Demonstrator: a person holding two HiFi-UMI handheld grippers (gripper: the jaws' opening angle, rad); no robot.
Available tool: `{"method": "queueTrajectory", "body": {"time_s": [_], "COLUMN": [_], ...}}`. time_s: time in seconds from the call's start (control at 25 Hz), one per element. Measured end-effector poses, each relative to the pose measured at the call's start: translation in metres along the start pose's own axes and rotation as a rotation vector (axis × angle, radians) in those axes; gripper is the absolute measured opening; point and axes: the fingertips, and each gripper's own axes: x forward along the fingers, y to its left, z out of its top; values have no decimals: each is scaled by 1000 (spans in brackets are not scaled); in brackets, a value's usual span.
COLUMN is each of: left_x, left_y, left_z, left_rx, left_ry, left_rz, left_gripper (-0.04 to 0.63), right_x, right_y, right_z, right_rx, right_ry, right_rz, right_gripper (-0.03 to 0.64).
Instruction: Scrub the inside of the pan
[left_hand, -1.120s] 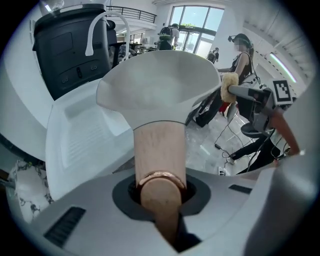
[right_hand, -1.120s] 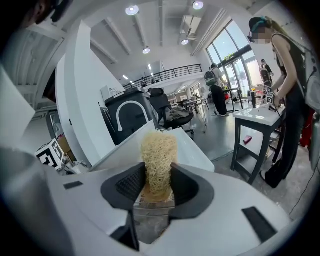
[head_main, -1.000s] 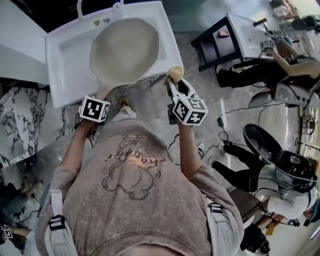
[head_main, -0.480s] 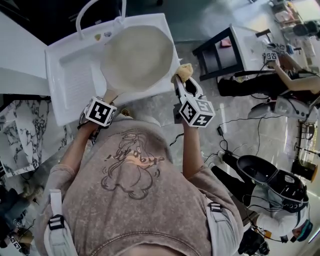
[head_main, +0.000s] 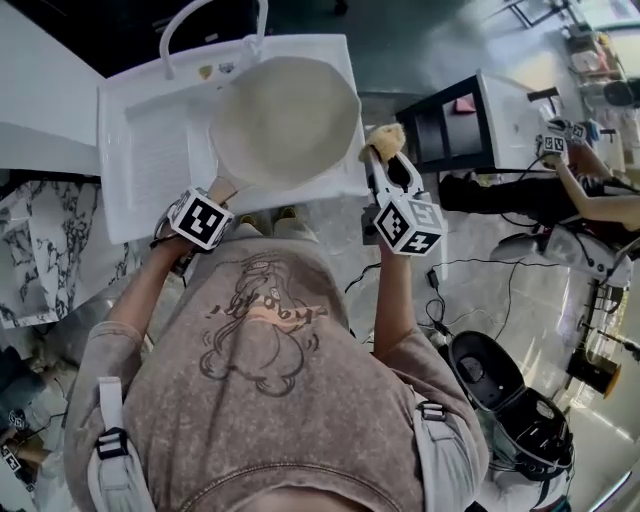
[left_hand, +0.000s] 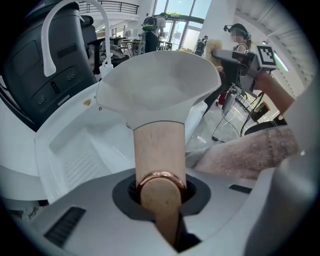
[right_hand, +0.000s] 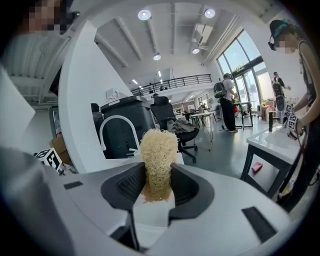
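- The pan (head_main: 285, 120), cream-white inside, is held tilted above the basin of a white sink (head_main: 135, 200); its right rim reaches about the sink's right edge.
- Its pale wooden handle (left_hand: 159, 150), with a copper-coloured ring at the end, points back to the person.
- The left tongs (left_hand: 160, 192) are clamped on this handle near the ring, one jaw on each side, and they carry the pan.
- The right tongs (right_hand: 157, 182) are closed on a yellow fibrous scourer (right_hand: 158, 160), which stands up out of the jaws.
- In the head view the scourer is just beside the pan's right rim, outside the pan, and it seems not to touch it.
- The sink has a ribbed draining part (head_main: 160, 150) at the left of the basin, and a white arched faucet (head_main: 212, 20) stands at its far edge.
- To the right of the sink, apart from it, stands a black-framed table (head_main: 430, 120) with a white top.
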Motion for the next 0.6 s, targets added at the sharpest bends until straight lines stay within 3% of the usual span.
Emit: {"method": "queueTrajectory", "body": {"time_s": [0.32,0.6], "left_x": [7,14], "left_y": [-15,-26], "left_z": [11,12], "left_rx": [-40,0], "left_ry": [1,50], "left_rz": [6,5], "left_gripper": [57,58], "right_x": [30,54], "right_y": [22,63], "right_z": [27,44], "right_rx": [-120,-270], "right_ry": [-3,4], "right_rz": [169,335], "right_gripper": [158,158]}}
